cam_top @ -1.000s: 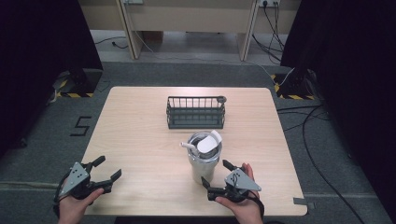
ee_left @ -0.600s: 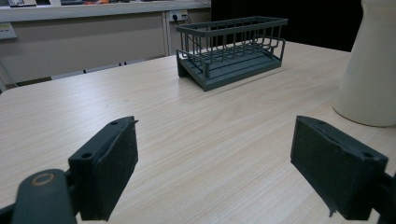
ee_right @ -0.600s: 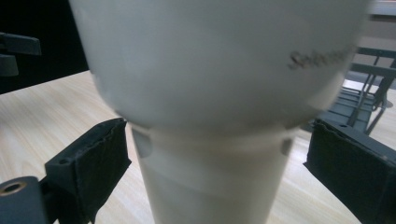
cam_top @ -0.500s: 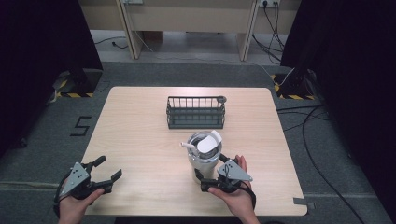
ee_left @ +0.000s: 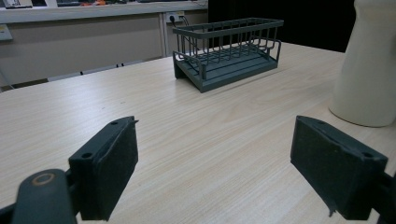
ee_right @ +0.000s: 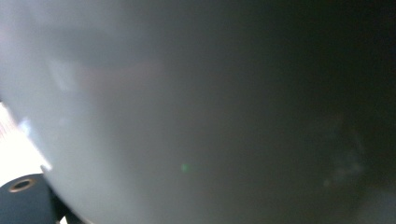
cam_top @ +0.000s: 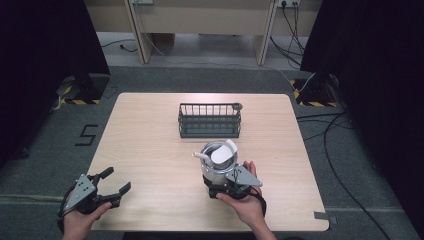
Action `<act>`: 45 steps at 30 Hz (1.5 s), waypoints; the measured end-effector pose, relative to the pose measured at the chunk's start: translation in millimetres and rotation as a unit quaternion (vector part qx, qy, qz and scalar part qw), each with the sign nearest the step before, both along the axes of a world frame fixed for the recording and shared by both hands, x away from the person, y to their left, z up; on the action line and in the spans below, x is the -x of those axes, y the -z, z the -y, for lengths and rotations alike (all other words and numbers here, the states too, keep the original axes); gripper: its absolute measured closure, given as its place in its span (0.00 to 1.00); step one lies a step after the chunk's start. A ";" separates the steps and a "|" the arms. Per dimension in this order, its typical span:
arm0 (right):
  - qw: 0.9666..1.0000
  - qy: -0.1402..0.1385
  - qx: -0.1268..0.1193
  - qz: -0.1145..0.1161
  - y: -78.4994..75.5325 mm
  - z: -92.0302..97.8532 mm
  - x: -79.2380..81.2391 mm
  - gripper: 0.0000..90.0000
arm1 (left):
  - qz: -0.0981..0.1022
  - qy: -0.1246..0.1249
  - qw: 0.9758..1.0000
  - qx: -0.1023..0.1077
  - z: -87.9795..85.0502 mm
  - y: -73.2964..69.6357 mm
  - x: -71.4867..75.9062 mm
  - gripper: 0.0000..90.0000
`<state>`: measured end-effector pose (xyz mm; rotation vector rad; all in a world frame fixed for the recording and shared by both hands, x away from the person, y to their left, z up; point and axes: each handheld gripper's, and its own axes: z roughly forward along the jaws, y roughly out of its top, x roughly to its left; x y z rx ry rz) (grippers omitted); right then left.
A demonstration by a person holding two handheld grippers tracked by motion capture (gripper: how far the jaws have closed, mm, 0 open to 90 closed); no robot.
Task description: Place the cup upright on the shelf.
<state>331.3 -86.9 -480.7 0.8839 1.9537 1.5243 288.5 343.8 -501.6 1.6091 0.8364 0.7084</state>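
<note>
Since one second ago the right claw [cam_top: 222,187] has advanced from the near edge to the pale jug [cam_top: 218,162]; the left claw [cam_top: 114,186] is unchanged. Left claw: held at the table's [cam_top: 150,145] near left corner, jaws spread wide, nothing between them. Dark wire rack [cam_top: 210,120]: well ahead of both claws, empty. Right claw: pressed against the jug's near side; its own view is blurred grey, so jaw state cannot be told. Jug holds white utensils.
</note>
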 end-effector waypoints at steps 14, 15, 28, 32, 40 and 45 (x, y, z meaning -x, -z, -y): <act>1.000 0.005 0.007 -0.005 -3.0 -1.6 -1.0 0.11 | -0.001 0.003 1.000 0.005 0.2 0.2 -0.1 0.16; 1.000 0.006 0.006 -0.005 -3.3 -1.8 -1.4 0.11 | -0.001 0.003 1.000 0.005 0.2 0.1 -0.1 0.16; 1.000 0.019 0.008 -0.003 -16.4 1.8 -9.0 0.12 | 0.001 0.003 1.000 0.006 -0.2 -0.3 0.2 0.16; 1.000 0.027 0.008 0.006 -27.1 4.0 -15.9 0.12 | 0.001 0.003 1.000 0.006 -0.4 -0.5 0.4 0.16; 0.999 0.042 -0.002 0.012 -39.6 8.1 -29.9 0.12 | 0.002 0.003 1.000 0.008 -0.2 -0.6 0.5 0.16; 0.999 0.050 -0.005 0.015 -45.2 9.6 -38.9 0.12 | 0.002 0.003 1.000 0.008 -0.3 -0.7 0.5 0.16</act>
